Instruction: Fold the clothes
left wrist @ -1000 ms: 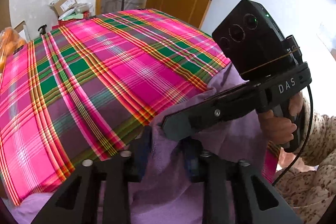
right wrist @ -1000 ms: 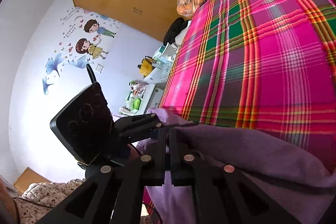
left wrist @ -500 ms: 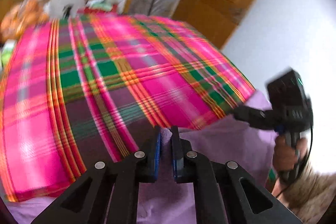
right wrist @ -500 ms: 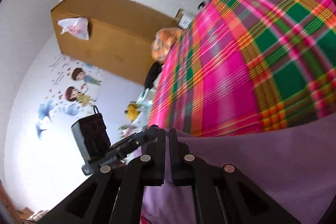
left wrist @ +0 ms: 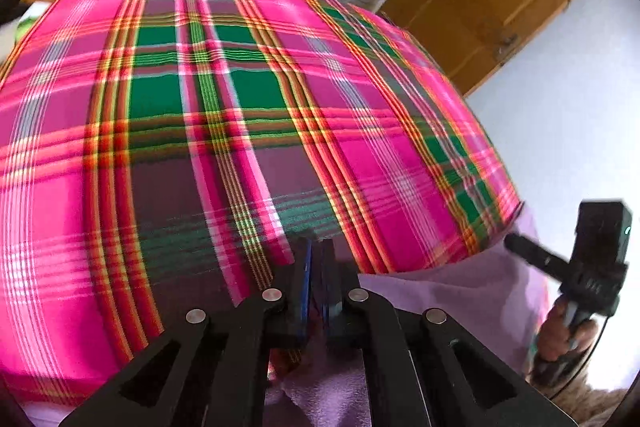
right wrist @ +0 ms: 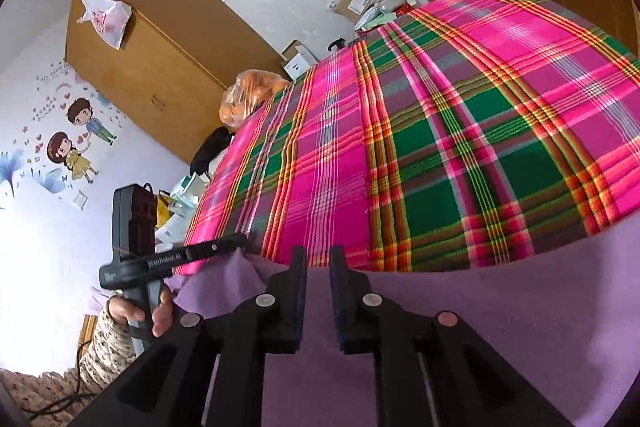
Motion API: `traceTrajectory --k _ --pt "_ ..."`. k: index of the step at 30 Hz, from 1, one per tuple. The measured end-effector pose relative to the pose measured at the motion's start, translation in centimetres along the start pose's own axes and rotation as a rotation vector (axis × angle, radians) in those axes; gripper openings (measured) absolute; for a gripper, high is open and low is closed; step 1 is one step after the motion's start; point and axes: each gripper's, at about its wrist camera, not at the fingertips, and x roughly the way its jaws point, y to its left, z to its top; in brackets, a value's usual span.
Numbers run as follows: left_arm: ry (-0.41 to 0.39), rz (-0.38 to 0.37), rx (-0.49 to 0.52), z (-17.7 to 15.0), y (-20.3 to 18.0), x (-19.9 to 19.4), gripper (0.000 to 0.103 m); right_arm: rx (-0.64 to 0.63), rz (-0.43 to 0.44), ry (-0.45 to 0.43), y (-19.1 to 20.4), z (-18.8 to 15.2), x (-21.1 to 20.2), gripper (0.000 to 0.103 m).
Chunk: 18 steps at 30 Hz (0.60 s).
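1. The pink plaid bedspread fills both wrist views, and most of it lies bare; no folded pile shows anywhere on it, so you look to be early in the fold.
2. The lilac garment is the piece in hand. It lies across the near edge of the bed, one edge stretched between your two tools and the rest falling toward you. I see no crease laid in it yet, so the folding proper is mostly still ahead.
3. Your left gripper is clenched, its jaws having just closed; the right wrist view shows its tip pinching a raised corner of the lilac cloth.
4. Your right gripper has just been opening. A narrow gap stands between its pads with the cloth beneath, and it does not appear to pinch anything, so that end looks released.
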Motion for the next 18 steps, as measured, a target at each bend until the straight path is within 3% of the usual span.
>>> traceTrajectory --k 3,5,7,10,12,14,18 --pt "-0.007 -0.016 0.004 0.1 -0.2 -0.8 0.004 -0.031 -0.028 0.010 0.4 -0.2 0.2 0.013" --pt "-0.003 -0.037 0.018 0.1 -0.5 -1.5 0.015 -0.054 -0.055 0.008 0.6 -0.1 0.0 0.015" --pt "0.005 -0.050 0.028 0.1 -1.0 -2.2 0.027 -0.106 -0.101 -0.005 0.5 0.2 -0.6 0.021" --pt "0.030 -0.076 -0.001 0.2 -1.0 -2.8 0.028 -0.214 -0.168 0.000 1.2 1.0 -1.1 0.032" --pt "0.060 -0.093 -0.038 0.1 -0.6 -2.7 0.032 -0.275 -0.195 0.041 1.2 1.5 -1.0 0.035" --pt "0.092 -0.110 -0.064 -0.2 -0.3 -2.7 0.042 -0.328 -0.199 0.106 1.0 1.6 -0.5 0.037" --pt "0.151 -0.083 -0.063 -0.6 -0.4 -1.8 0.042 -0.368 -0.186 0.208 0.3 1.6 0.9 0.037"
